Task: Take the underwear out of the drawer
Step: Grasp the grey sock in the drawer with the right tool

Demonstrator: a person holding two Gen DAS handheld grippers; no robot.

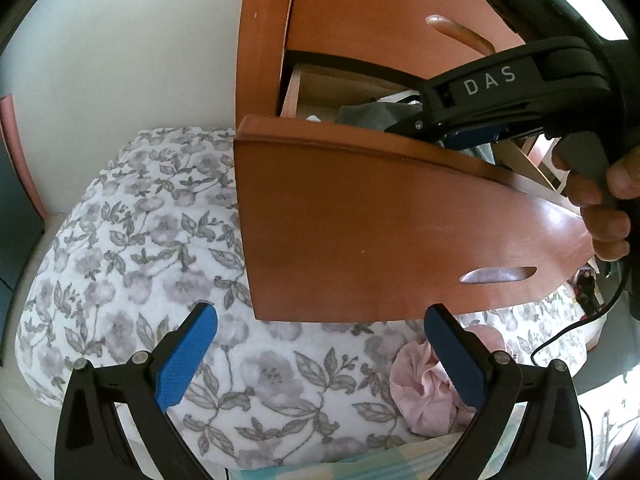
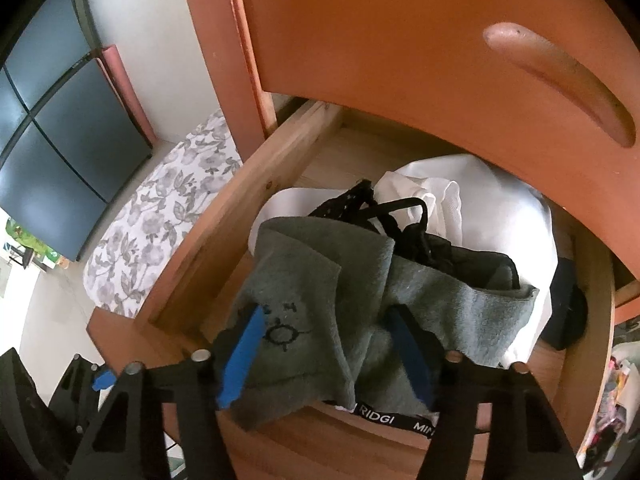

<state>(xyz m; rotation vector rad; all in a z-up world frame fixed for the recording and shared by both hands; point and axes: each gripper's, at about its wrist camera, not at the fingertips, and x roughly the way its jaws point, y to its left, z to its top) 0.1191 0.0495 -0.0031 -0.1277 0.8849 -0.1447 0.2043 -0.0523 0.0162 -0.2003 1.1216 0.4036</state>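
Note:
The wooden drawer (image 2: 224,216) stands pulled out, and its front panel (image 1: 380,232) fills the left wrist view. A grey underwear piece (image 2: 320,280) lies on top of black (image 2: 404,224) and white (image 2: 480,192) garments in the drawer. My right gripper (image 2: 326,344) is pressed down into the grey piece. Its blue fingers (image 2: 244,352) straddle a bunched fold, still apart, and the cloth covers part of the right finger. My left gripper (image 1: 320,344) hangs open over the floral bedspread (image 1: 140,240), below the drawer front, with nothing between its fingers.
A crumpled pink garment (image 1: 424,392) lies on the bedspread by my left gripper's right finger. The closed drawer above (image 2: 440,40) overhangs the open one. A hand (image 1: 600,200) holds the right gripper's handle. A dark cabinet (image 2: 60,120) stands at the left.

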